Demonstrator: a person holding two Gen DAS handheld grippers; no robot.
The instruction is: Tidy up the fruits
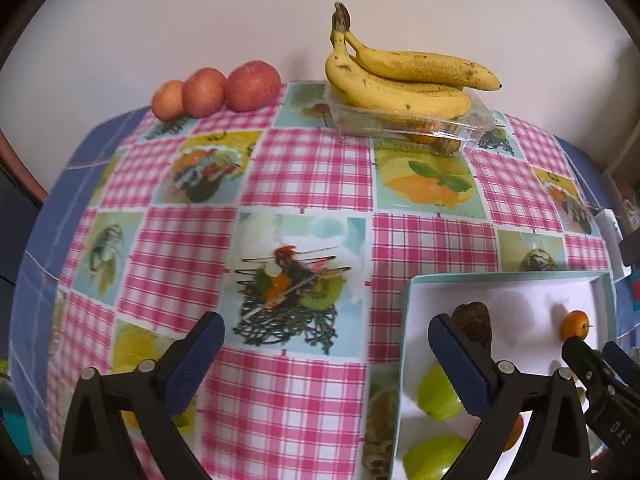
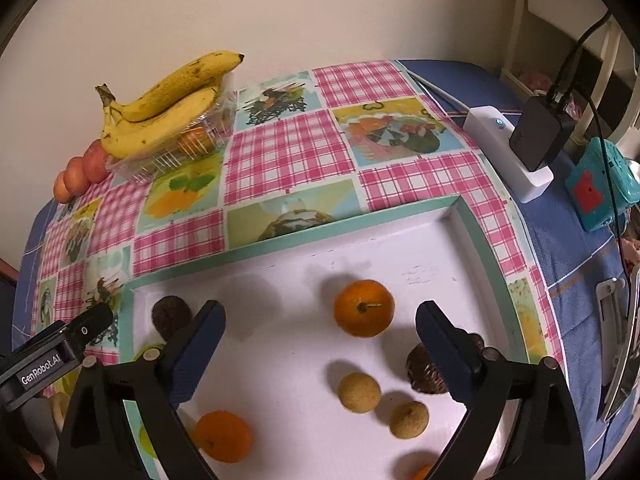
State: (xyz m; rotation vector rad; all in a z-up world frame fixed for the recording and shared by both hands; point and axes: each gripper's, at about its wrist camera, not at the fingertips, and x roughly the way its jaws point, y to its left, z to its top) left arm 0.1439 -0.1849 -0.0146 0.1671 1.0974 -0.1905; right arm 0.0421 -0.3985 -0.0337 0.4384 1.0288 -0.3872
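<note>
Both claws are hanging spread wide, gripping nothing. An orange (image 2: 364, 308) is lying in the white tray (image 2: 460, 240) between and just beyond the right claw (image 2: 320, 320); the left claw (image 1: 326, 334) is hovering beside the tray over the checked cloth (image 1: 304, 168).

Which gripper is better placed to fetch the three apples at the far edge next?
Probably the left gripper: it is open, empty, and faces the apples. The right gripper hovers over the tray.

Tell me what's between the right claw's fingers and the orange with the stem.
Only bare white tray floor. In the right wrist view the open right claw hovers just short of the orange, touching nothing.
</note>
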